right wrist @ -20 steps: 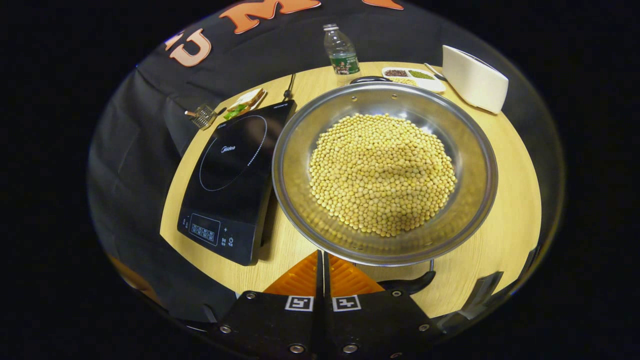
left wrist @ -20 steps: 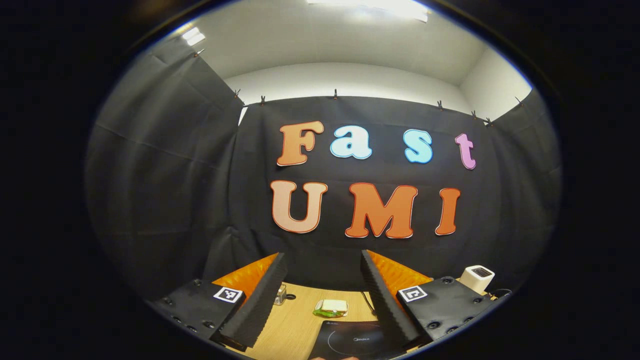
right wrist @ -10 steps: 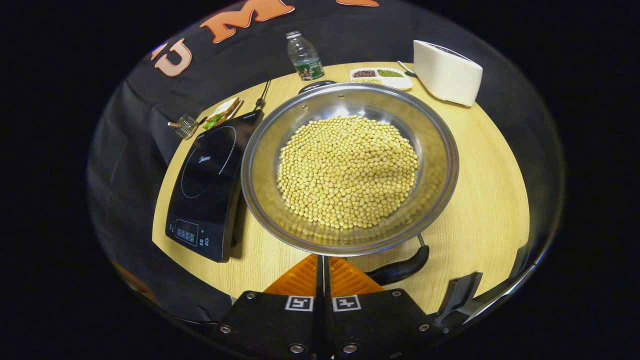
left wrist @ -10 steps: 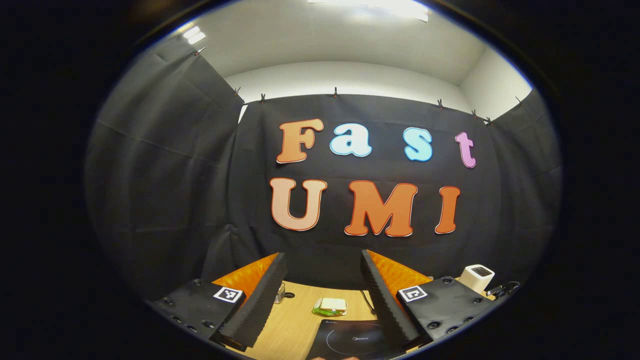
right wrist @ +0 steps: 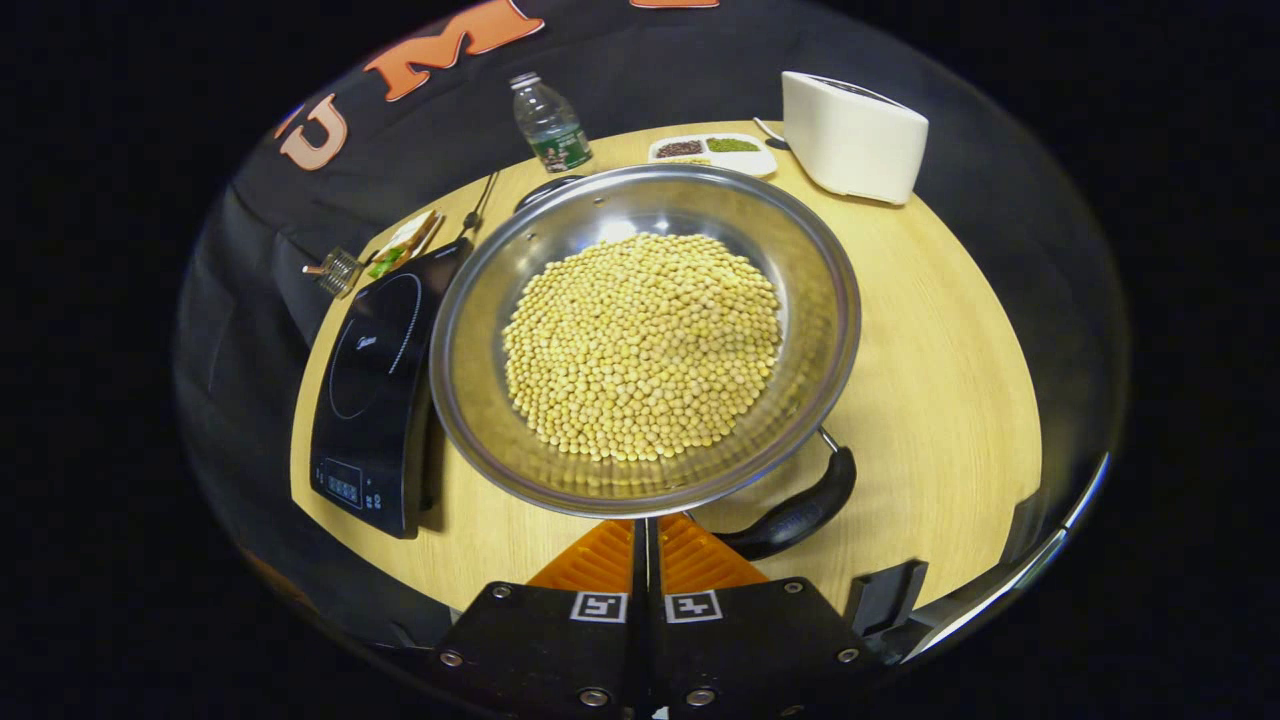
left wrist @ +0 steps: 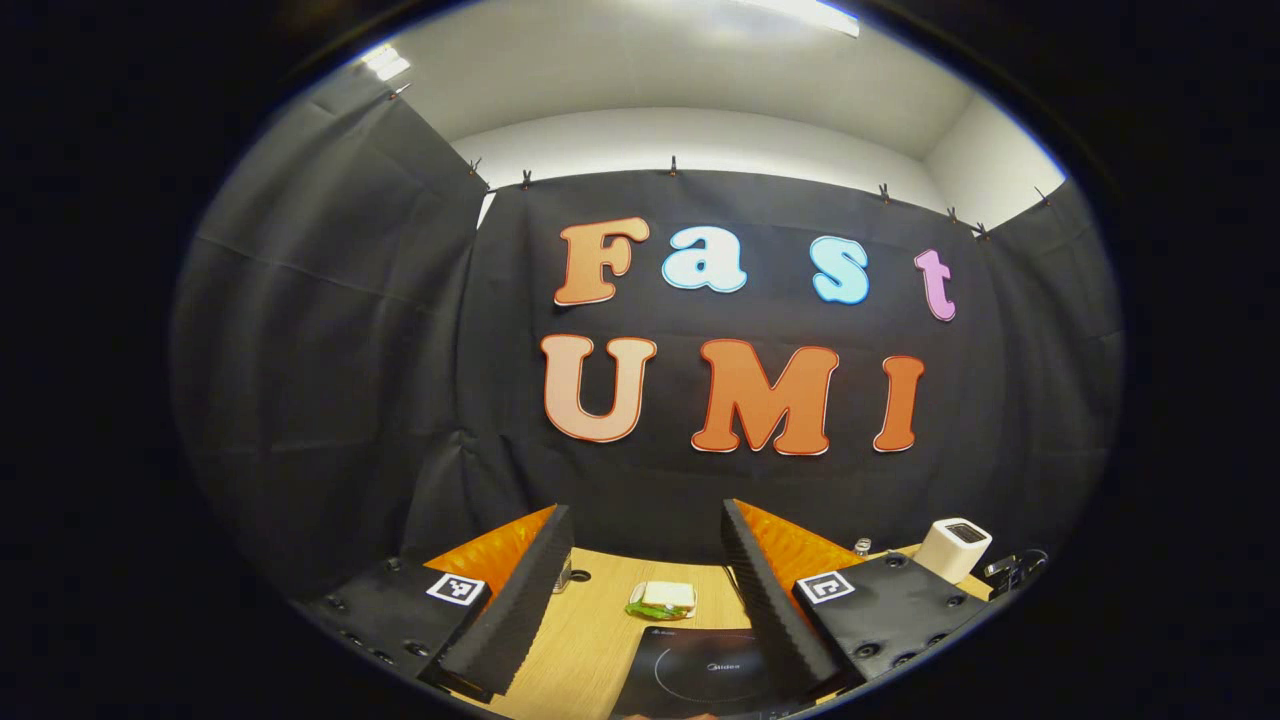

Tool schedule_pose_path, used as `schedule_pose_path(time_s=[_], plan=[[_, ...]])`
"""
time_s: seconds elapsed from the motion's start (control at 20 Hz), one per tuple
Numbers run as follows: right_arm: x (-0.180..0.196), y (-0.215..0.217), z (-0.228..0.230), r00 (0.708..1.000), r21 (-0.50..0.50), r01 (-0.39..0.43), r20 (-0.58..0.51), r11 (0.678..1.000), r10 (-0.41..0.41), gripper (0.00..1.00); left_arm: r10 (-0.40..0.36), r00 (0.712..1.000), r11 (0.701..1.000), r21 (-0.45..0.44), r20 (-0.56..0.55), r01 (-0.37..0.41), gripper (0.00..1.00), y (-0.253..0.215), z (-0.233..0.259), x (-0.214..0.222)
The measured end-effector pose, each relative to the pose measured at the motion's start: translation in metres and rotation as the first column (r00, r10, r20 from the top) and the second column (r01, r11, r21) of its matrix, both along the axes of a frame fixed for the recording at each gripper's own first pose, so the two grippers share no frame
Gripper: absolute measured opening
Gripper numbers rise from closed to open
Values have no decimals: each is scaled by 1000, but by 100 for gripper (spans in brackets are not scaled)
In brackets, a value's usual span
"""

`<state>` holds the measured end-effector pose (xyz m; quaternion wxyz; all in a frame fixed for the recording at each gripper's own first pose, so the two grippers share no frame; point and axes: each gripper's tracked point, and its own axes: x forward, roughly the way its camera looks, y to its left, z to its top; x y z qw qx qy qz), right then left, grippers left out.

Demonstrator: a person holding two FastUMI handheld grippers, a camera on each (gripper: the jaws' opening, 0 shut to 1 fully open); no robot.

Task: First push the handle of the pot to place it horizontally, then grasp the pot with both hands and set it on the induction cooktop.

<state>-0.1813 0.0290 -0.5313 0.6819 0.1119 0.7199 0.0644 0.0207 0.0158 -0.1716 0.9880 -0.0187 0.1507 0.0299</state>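
Steel pot (right wrist: 645, 335), wide and shallow, sits centre frame in the right gripper view, heaped with soybeans (right wrist: 640, 345). It rests on the wooden table (right wrist: 930, 380), just right of the induction cooktop (right wrist: 375, 385), rim overlapping the cooktop's edge in the picture; whether they touch I can't tell. Near handle (right wrist: 795, 505) sticks out lower right of the pot, angled off to the side rather than straight across. A second dark handle (right wrist: 550, 187) shows at the far rim, upper centre.

Right gripper (right wrist: 645, 555) is at bottom centre, fingers pressed together with nothing between them, tip at or just under the pot's near rim, just left of that handle. Closed fingers make a blunt pusher, so my read is we're in the handle-nudge step; the lift hasn't started.

Rest of this view, along the far edge: water bottle (right wrist: 548, 122), divided snack tray (right wrist: 712, 152), white toaster (right wrist: 850, 135) upper right; sandwich (right wrist: 405, 243) and a small wire thing I can't identify at upper left.

Left gripper view: left gripper (left wrist: 640, 590) at bottom centre, fingers spread wide, holding nothing, aimed mostly at the booth wall. Looks parked, waiting for the two-handed grasp. Between its fingers: the cooktop (left wrist: 705, 678) at the bottom edge, the sandwich (left wrist: 662, 598) beyond it. Toaster (left wrist: 955, 548) at lower right.

Writing: there's a small logo on the cooktop glass, but it's too small for me to read reliably. Bottle label illegible.
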Motion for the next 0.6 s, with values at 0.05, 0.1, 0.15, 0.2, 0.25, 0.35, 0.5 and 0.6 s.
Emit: schedule_pose_path(time_s=[0.05,0.1,0.15,0.2,0.25,0.35,0.5,0.6], plan=[[1,-4,-2,1000,-10,6,-3,1000,-6,0,2,1000,1000,-1,-3,-2,98,0,-2,0],[1,-6,-5,1000,-18,7,-5,1000,-8,0,2,1000,1000,-5,-7,-2,98,0,-3,0],[3,-9,-7,1000,-24,9,-7,1000,-9,0,0,1000,1000,-7,-12,0,98,-1,-7,0],[3,-11,-9,1000,-28,7,-9,1000,-7,0,1,1000,1000,-5,-17,-1,98,-1,-9,0],[4,-12,-10,1000,-31,6,-11,1000,-6,0,4,1000,1000,0,-19,-4,98,1,-9,2],[7,-17,-14,1000,-42,-6,-9,999,6,0,10,1000,1000,9,-21,-9,98,1,-11,2],[13,-28,-19,1000,-65,-15,-3,998,15,0,11,1000,1000,22,-22,-10,98,-2,-14,0],[17,-34,-23,1000,-74,-6,-8,997,6,0,8,1000,999,33,-24,-7,98,-4,-17,0]])
